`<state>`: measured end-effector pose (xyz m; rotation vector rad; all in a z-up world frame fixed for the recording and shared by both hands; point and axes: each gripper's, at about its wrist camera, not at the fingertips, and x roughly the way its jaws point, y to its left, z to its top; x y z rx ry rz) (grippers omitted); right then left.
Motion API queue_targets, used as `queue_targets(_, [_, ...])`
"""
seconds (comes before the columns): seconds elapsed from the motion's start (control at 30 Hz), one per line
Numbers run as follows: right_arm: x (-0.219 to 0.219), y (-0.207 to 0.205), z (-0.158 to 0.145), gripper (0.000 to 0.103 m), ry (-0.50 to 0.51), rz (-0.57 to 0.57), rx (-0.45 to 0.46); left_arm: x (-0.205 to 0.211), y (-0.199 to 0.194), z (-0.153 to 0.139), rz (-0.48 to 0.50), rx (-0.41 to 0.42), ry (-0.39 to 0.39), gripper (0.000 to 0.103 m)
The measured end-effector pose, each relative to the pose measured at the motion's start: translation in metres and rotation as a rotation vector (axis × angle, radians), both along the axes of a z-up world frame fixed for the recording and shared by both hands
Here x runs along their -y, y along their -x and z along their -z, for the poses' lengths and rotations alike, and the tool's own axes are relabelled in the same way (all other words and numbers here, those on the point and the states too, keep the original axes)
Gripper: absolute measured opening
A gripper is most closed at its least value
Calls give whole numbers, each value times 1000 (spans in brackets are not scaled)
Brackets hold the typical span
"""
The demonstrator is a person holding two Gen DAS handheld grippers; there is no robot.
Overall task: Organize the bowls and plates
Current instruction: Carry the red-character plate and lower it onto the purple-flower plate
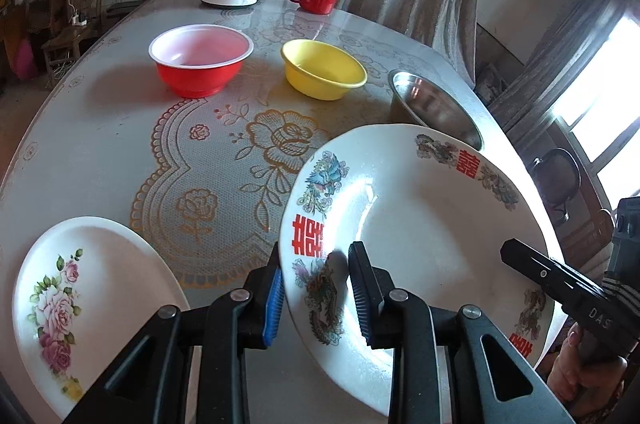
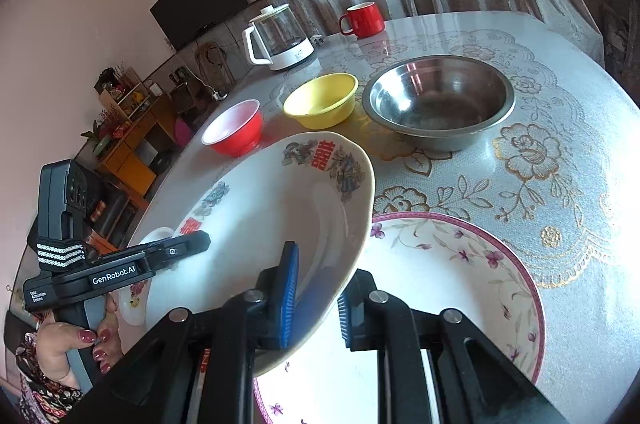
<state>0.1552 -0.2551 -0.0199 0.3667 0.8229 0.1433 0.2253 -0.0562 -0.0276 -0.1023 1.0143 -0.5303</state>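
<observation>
I have both grippers clamped on the dragon plate [image 1: 420, 224]: left gripper [image 1: 316, 296] on its left rim, right gripper [image 2: 318, 298] on its right. It hangs tilted above the table [image 1: 120, 144], three bowls beyond.

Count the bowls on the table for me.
3, in a row behind the lifted plate: red bowl nearest the kettle side, yellow bowl in the middle, steel bowl at the other end. None seems hidden.

Bright daylight from blown-out window [image 1: 600, 104]; glare on glossy worktop [image 2: 440, 28]; soft shadows; sharp focus, strong fisheye bending, dark corners.
</observation>
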Motion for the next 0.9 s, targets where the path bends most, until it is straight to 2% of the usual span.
queue_targets(0.27, [22, 37, -2, 17, -1, 66, 24, 25, 26, 1, 53, 15, 28, 30])
queue_targets(0.43, [37, 55, 3, 17, -38, 101, 17, 35, 38, 3, 66, 12, 56, 30])
queue_targets(0.63, [54, 74, 9, 17, -65, 123, 27, 59, 53, 3, 100, 54, 21, 30])
queue_targets(0.9, [74, 90, 19, 17, -56, 150, 21, 78, 62, 17, 136, 49, 10, 30])
